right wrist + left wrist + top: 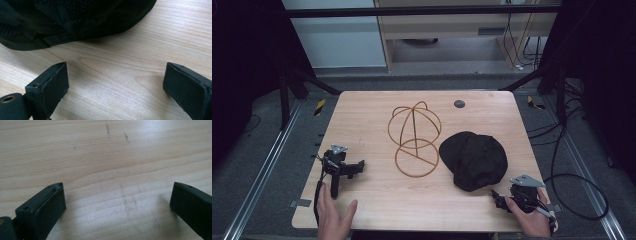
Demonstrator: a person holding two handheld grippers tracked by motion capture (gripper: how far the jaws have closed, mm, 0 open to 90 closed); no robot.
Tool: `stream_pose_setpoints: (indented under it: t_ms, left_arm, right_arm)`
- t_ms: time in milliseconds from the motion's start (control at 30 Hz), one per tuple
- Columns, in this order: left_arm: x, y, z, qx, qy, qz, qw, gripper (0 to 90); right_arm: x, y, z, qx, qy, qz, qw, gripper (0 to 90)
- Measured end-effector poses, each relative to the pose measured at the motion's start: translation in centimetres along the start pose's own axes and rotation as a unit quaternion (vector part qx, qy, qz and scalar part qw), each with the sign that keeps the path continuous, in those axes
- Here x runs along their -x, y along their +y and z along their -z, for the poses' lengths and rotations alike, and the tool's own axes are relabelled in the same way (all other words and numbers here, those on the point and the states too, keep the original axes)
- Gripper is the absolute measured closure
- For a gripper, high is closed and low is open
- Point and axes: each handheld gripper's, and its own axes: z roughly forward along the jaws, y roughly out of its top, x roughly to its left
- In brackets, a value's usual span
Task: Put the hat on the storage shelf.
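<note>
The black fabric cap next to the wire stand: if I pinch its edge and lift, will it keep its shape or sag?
The black fabric cap lies slumped and creased on the wooden table, so it will probably sag when lifted by one edge. The soft cloth looks light and should drag rather than roll if pushed. The right hand-held gripper, open before its rim, could likely pinch the strap band.

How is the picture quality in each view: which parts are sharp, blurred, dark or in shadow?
High view: even light on the table, dark surroundings, black cap lacking detail. Left gripper view: wood grain sharp, soft shadows beside the open left gripper. Right gripper view: the cap is dark, its strap readable; the right gripper is open over shaded wood.
</note>
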Motion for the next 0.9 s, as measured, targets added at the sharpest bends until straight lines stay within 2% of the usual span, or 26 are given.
stream_pose_setpoints:
  t_ms: [267, 433, 567, 800, 900]
  left_arm:
    - [0.2, -0.1, 0.1, -0.001, 0.010, 0.008, 0.9999, 0.0]
    - [0.2, -0.1, 0.1, -0.001, 0.013, 0.011, 0.9999, 0.0]
    - [0.5, 0.0, 0.0, -0.001, 0.024, 0.023, 0.9995, 0.0]
    - [0.6, 0.0, 0.0, -0.001, 0.027, 0.026, 0.9993, 0.0]
    - [0.7, 0.0, 0.0, -0.001, 0.028, 0.027, 0.9992, 0.0]
  right_arm:
    - [0.0, 0.1, 0.0, 0.000, -0.001, -0.003, 1.0000, 6.2]
    - [0.0, 0.5, 0.0, -0.010, 0.006, -0.012, 0.9999, 8.2]
    - [-0.2, 0.8, 0.8, -0.016, 0.004, -0.002, 0.9999, 10.1]
    - [-0.6, 3.3, 2.9, -0.015, 0.025, 0.015, 0.9995, 13.8]
    - [-0.6, 4.6, 3.8, -0.019, 0.023, 0.030, 0.9991, 16.3]
